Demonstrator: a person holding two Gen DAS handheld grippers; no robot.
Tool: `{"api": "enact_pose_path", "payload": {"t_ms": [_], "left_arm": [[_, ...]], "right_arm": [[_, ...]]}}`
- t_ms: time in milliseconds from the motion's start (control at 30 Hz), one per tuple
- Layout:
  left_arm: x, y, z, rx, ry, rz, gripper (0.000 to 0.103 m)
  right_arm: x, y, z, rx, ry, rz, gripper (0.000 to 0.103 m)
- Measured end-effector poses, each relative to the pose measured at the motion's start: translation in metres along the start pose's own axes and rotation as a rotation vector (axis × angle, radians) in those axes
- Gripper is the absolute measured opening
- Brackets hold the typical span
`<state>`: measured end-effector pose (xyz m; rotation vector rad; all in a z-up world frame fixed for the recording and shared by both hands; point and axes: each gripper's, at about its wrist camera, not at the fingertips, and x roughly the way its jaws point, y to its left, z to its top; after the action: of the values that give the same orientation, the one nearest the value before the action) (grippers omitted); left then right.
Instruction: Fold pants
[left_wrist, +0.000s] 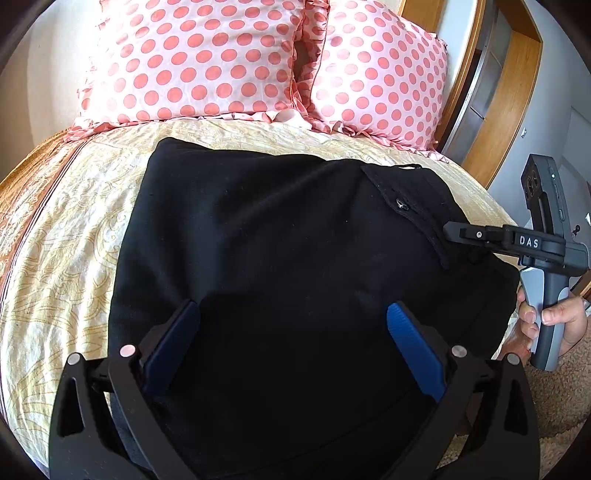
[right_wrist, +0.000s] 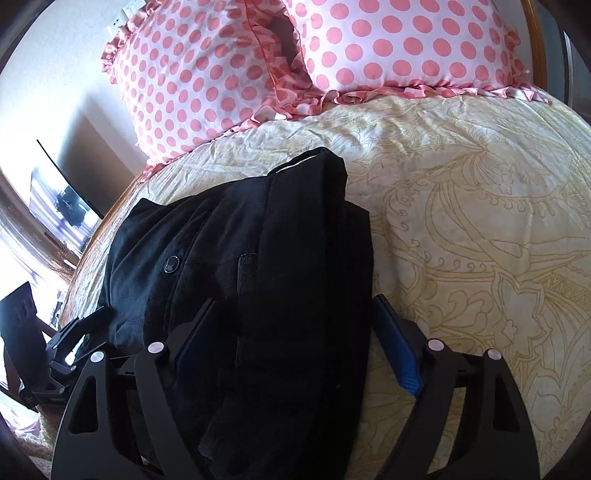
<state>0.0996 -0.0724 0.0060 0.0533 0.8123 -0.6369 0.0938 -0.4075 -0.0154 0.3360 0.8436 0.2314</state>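
Black pants (left_wrist: 280, 236) lie folded into a rough rectangle on the bed, with a buttoned pocket flap (left_wrist: 400, 205) toward the right. My left gripper (left_wrist: 293, 314) is open, its blue pads spread over the near edge of the pants. My right gripper (left_wrist: 448, 230) reaches in from the right, held by a hand, its tip at the pocket flap. In the right wrist view the pants (right_wrist: 240, 258) lie bunched, and the right gripper (right_wrist: 295, 314) is open, straddling their near right edge. The left gripper (right_wrist: 66, 343) shows at lower left.
The bed has a cream bedspread (left_wrist: 74, 229) with yellow floral lines. Two pink polka-dot pillows (left_wrist: 192, 62) (left_wrist: 380, 81) lean at the headboard. A wooden frame (left_wrist: 517, 96) stands to the right. A beige rug (left_wrist: 554, 391) lies below the bed edge.
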Motion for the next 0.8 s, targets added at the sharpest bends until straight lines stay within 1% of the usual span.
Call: {"api": "enact_pose_path", "payload": {"t_ms": [33,67,133,167,200,233,267,300,333,367,400,433,467,533,600,667,733,800], "left_arm": [[0.000,0.000,0.000,-0.001,0.000,0.000,0.101],[0.000,-0.001,0.000,0.000,0.000,0.002,0.101],[0.000,-0.001,0.000,0.001,0.000,0.002,0.101],[0.000,-0.001,0.000,0.001,0.000,0.002,0.101],[0.000,-0.001,0.000,0.003,0.001,0.002,0.101],[0.000,-0.001,0.000,0.004,0.001,0.003,0.101],[0.000,-0.002,0.000,0.005,0.001,0.003,0.101],[0.000,-0.002,-0.001,0.007,0.000,0.003,0.101],[-0.001,-0.002,-0.001,0.008,-0.001,-0.002,0.101],[-0.003,-0.001,-0.001,0.003,-0.003,-0.017,0.101],[-0.006,0.001,-0.001,-0.009,-0.002,-0.042,0.101],[-0.011,0.005,0.000,-0.032,-0.001,-0.080,0.101],[-0.015,0.010,0.002,-0.061,-0.001,-0.116,0.101],[-0.027,0.027,0.006,-0.147,-0.017,-0.185,0.101],[-0.040,0.052,0.013,-0.255,-0.062,-0.228,0.101],[-0.047,0.075,0.018,-0.338,-0.090,-0.230,0.101],[-0.047,0.095,0.024,-0.404,-0.092,-0.223,0.101],[-0.037,0.110,0.028,-0.451,-0.045,-0.209,0.099]], "right_arm": [[-0.001,0.005,-0.001,-0.021,-0.006,0.012,0.079],[-0.002,0.011,-0.002,-0.052,-0.009,0.001,0.071],[-0.003,0.023,-0.005,-0.129,-0.023,-0.049,0.069],[-0.001,0.024,-0.005,-0.133,-0.020,-0.058,0.069],[0.001,0.019,-0.004,-0.105,-0.012,-0.046,0.070],[0.003,0.014,-0.003,-0.073,-0.004,-0.025,0.074],[0.003,0.009,-0.002,-0.049,-0.005,-0.004,0.076],[0.003,0.008,-0.001,-0.045,-0.002,0.002,0.076],[0.002,0.011,-0.001,-0.062,-0.006,-0.010,0.074],[0.001,0.014,-0.002,-0.083,-0.013,-0.014,0.062],[-0.003,0.020,-0.003,-0.109,-0.031,-0.022,0.056],[-0.009,0.026,-0.004,-0.143,-0.057,-0.040,0.042],[-0.015,0.030,-0.004,-0.165,-0.077,-0.039,0.030],[-0.026,0.035,-0.003,-0.182,-0.121,0.008,0.025],[-0.030,0.044,-0.005,-0.222,-0.142,0.032,0.024],[-0.031,0.053,-0.008,-0.259,-0.156,0.057,0.024],[-0.031,0.061,-0.010,-0.291,-0.161,0.082,0.024],[-0.029,0.061,-0.011,-0.290,-0.158,0.073,0.024]]}}
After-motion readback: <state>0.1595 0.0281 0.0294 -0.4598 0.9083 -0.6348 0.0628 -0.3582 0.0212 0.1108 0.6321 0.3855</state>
